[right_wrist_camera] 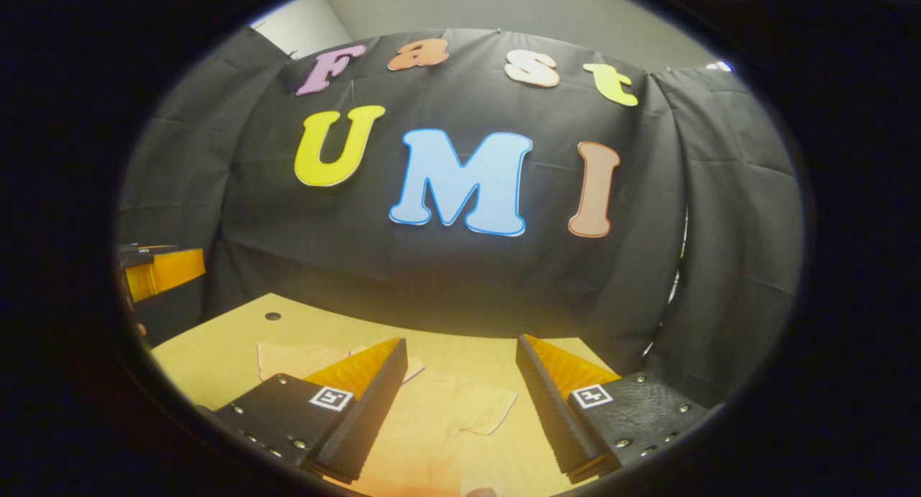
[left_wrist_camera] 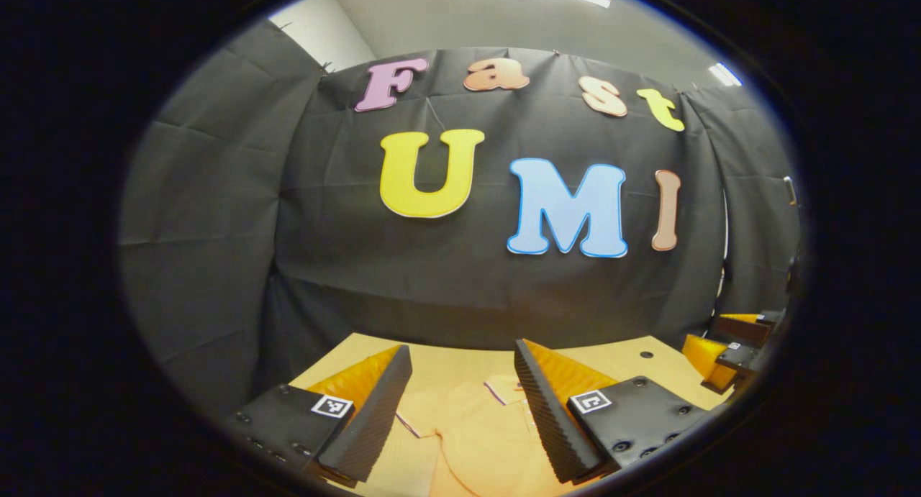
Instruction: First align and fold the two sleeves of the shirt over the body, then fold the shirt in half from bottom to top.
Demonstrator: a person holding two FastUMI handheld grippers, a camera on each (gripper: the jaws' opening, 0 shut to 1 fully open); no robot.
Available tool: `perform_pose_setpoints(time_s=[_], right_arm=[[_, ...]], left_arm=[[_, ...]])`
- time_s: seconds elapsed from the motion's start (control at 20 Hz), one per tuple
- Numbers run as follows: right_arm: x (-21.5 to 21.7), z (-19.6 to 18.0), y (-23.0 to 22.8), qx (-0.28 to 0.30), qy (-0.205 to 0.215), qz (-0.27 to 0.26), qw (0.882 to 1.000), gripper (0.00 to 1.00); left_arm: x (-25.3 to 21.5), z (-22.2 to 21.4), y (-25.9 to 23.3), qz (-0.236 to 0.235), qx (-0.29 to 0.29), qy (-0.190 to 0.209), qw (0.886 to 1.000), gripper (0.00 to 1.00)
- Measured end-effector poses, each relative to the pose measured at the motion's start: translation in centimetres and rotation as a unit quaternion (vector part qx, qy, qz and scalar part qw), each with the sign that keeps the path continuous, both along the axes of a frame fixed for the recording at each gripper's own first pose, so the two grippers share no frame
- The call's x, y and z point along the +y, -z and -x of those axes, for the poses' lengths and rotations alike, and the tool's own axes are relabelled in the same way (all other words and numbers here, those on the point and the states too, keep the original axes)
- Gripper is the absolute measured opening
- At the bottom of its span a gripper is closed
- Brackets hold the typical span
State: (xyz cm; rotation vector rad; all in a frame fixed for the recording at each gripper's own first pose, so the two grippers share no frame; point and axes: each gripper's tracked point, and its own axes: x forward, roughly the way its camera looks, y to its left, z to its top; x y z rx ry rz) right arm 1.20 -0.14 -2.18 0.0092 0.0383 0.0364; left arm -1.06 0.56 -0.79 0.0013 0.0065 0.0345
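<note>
shirt (left_wrist_camera: 475, 432) flat on worktop (right_wrist_camera: 216, 346) | soft, limp: pinch sleeve edges | both my fingers wide open above shirt, empty

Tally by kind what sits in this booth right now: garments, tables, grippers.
Shirt: 1
Table: 1
Grippers: 2, left gripper and right gripper, both with jaws apart
Total: 4

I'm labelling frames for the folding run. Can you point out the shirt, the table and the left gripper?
shirt (left_wrist_camera: 475, 432): left gripper view, its body fabric.
table (right_wrist_camera: 216, 346): right gripper view, bare top.
left gripper (left_wrist_camera: 460, 403): left gripper view, midway between its fingertips.
</note>
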Motion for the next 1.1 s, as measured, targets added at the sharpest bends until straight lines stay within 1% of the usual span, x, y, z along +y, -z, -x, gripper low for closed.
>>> perform_pose_setpoints(time_s=[0.05, 0.3, 0.45, 0.6, 0.7, 0.8, 0.95, 1.1], right_arm=[[-0.4, -0.2, 0.2, 0.002, 0.001, 0.003, 1.0, 0.94], [-1.4, -0.9, 1.1, 0.008, -0.003, 0.002, 1.0, 0.95], [-1.7, -1.4, 2.0, 0.014, -0.006, 0.005, 1.0, 0.95], [-2.3, -2.7, 3.1, 0.024, -0.008, 0.012, 1.0, 0.95], [-2.5, -3.8, 4.1, 0.032, -0.011, 0.009, 0.999, 0.94], [-2.9, -5.2, 5.4, 0.043, -0.01, 0.002, 0.999, 0.95], [-3.4, -7.9, 8.4, 0.081, -0.006, -0.015, 0.997, 0.94], [-4.4, -10.5, 11.1, 0.122, 0.001, -0.031, 0.992, 0.95]], left_arm=[[-0.2, 0.1, -0.1, 0.001, -0.002, -0.003, 1.0, 0.95], [-0.9, 0.3, -0.2, -0.006, -0.007, -0.013, 1.0, 0.95], [-1.3, 0.5, 0.2, -0.002, -0.005, -0.016, 1.0, 0.95], [-1.7, 0.5, 0.4, -0.003, -0.003, -0.021, 1.0, 0.95], [-1.9, 0.4, 0.7, -0.007, -0.001, -0.025, 1.0, 0.95], [-2.0, 0.5, 1.0, -0.012, 0.003, -0.029, 0.999, 0.95], [-2.2, 0.4, 1.6, -0.009, 0.012, -0.035, 0.999, 0.94], [-2.1, 0.1, 2.0, -0.007, 0.017, -0.044, 0.999, 0.95]])
